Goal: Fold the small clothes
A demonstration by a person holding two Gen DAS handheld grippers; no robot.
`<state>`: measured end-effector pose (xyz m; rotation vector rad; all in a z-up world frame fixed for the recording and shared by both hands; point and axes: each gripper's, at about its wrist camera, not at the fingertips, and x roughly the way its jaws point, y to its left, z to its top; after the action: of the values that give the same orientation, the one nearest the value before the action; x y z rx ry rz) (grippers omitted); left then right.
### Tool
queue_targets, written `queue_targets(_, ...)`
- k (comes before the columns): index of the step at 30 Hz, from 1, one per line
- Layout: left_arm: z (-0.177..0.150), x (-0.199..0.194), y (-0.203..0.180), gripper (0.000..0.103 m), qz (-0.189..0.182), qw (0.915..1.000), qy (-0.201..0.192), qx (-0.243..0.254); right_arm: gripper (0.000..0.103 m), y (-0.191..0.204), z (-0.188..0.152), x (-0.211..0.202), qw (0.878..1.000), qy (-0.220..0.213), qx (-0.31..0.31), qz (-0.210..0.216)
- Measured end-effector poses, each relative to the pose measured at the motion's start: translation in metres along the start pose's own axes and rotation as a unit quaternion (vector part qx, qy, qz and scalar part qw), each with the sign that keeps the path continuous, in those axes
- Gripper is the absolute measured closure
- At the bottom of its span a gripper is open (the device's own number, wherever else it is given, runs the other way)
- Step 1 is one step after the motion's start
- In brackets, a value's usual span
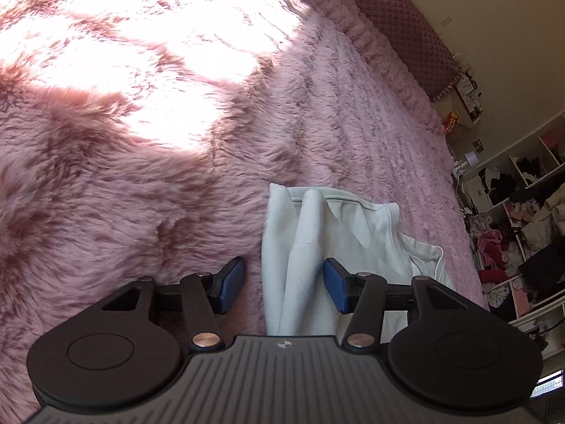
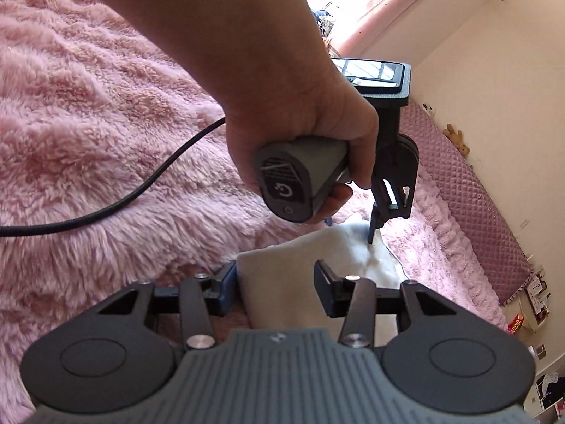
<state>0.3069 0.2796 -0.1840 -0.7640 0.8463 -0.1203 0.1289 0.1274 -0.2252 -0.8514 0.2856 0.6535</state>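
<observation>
A small pale grey garment lies rumpled on the pink fluffy blanket, with a raised fold running toward the camera. My left gripper is open and low over it; the fold lies between the blue pads, and the left pad sits clear of the cloth over the blanket. In the right wrist view the same garment lies between the fingers of my right gripper, which is open at the cloth's near edge. A hand holds the left gripper beyond, with its tips down at the cloth's far side.
A black cable trails across the blanket on the left. A quilted mauve headboard runs along the cream wall, with a small plush toy on it. Open shelves stuffed with clothes stand past the bed's edge.
</observation>
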Motion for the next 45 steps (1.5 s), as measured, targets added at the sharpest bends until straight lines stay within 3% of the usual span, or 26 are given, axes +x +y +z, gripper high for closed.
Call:
queue_targets(11, 0.024, 0.021, -0.010, 0.043, 0.012, 0.9999, 0.007, 0.002, 0.060, -0.025, 0.011, 0.017, 0.997, 0.023, 0.076, 0.017)
queue_targets(20, 0.025, 0.025, -0.009, 0.043, 0.000, 1.0000, 0.006, -0.007, 0.059, -0.019, 0.011, 0.019, 0.997, 0.010, 0.072, 0.009)
queue_targets(23, 0.025, 0.024, -0.006, 0.043, -0.005, 0.9999, 0.005, -0.008, 0.064, -0.009, 0.016, 0.006, 0.998, 0.004, 0.067, 0.011)
queue_targets(24, 0.024, 0.023, -0.005, 0.045, -0.007, 1.0000, 0.004, -0.006, 0.073, -0.009, 0.017, 0.005, 0.997, 0.006, 0.069, 0.017)
queue_targets(25, 0.024, 0.023, -0.005, 0.059, -0.003, 1.0000, 0.001, -0.004, 0.082, -0.009, 0.016, 0.004, 0.997, 0.011, 0.073, 0.026)
queue_targets(26, 0.023, 0.022, -0.006, 0.073, 0.009, 1.0000, 0.001, 0.000, 0.085, -0.009, 0.017, 0.004, 0.997, 0.014, 0.076, 0.031)
queue_targets(28, 0.020, 0.019, -0.008, 0.083, 0.008, 0.9999, 0.000, 0.007, 0.092, -0.013, 0.016, 0.005, 0.996, 0.018, 0.086, 0.035)
queue_targets(36, 0.023, 0.009, -0.016, 0.088, -0.004, 0.9997, -0.015, -0.018, 0.095, -0.029, 0.014, -0.002, 0.992, 0.012, 0.122, 0.035)
queue_targets(45, 0.031, -0.003, -0.067, 0.090, -0.036, 0.9989, -0.028, -0.013, 0.097, -0.064, 0.004, -0.038, 0.982, -0.013, 0.188, 0.007)
